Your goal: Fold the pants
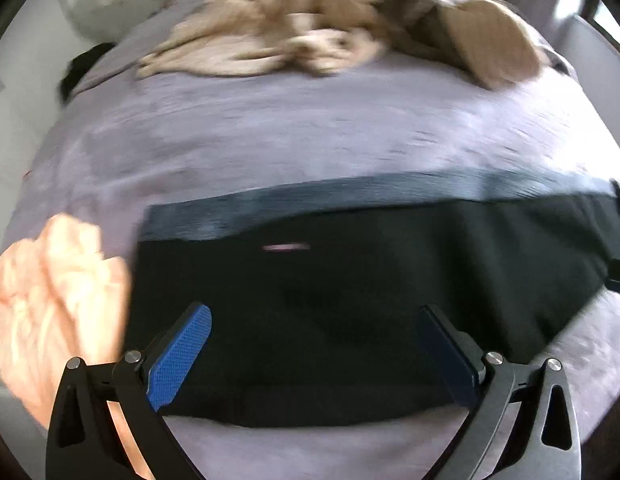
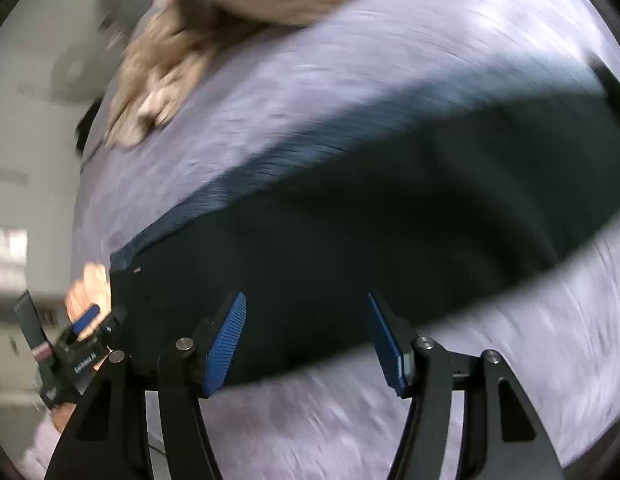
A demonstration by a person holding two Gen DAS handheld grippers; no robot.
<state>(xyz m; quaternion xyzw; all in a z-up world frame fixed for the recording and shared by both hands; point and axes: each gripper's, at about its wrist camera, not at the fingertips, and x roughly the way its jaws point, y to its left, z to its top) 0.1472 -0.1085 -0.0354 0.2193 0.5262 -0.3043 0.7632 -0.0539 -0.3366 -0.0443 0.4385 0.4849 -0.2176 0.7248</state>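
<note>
Pants (image 1: 350,300) | dark, flat, folded band on bedspread (image 1: 270,140) | both grippers' fingers (image 1: 182,356) wide

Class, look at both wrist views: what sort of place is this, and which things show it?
Probably a bedroom: a bed with a lilac cover, dark pants laid flat on it, and rumpled tan clothing beyond.

Matt black cloth pants (image 1: 350,300) on soft lilac fabric bedspread (image 1: 270,140); textured blue rubbery finger pads (image 2: 226,344).
</note>
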